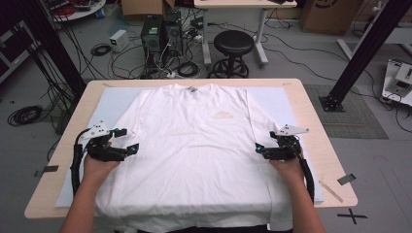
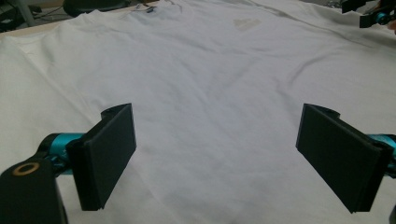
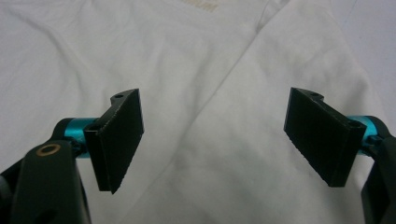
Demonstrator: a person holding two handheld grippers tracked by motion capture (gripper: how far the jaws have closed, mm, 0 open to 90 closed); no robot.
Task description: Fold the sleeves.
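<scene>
I see one white T-shirt [image 1: 194, 141] lying flat, front up, on a pale sheet [image 1: 109, 99] covering the wooden table [image 1: 311, 121], collar toward the far edge and hem hanging over the near edge, where the frame cuts it off. At the left, bare wood and sheet leave a free strip beside the shirt; my left gripper [image 1: 127, 141] hovers at the shirt's left side below the sleeve, jaws spread wide with nothing between them. In the left gripper view its two black pads [image 2: 112, 154] frame plain white fabric, and the right gripper's tip shows at the upper right corner. Mid-shirt is clear cloth; one faint chest print [image 1: 222, 115] is too pale to read, and the neck label is too small to make out. At the right, my right gripper [image 1: 260, 149] sits at the shirt's right side below the sleeve, jaws likewise wide apart and empty; its own view shows the sleeve seam running diagonally between the pads. A narrow strip of sheet and wood remains beyond it. Count: one shirt, two grippers, two hands, one black stool [image 1: 233, 46] behind the table.
</scene>
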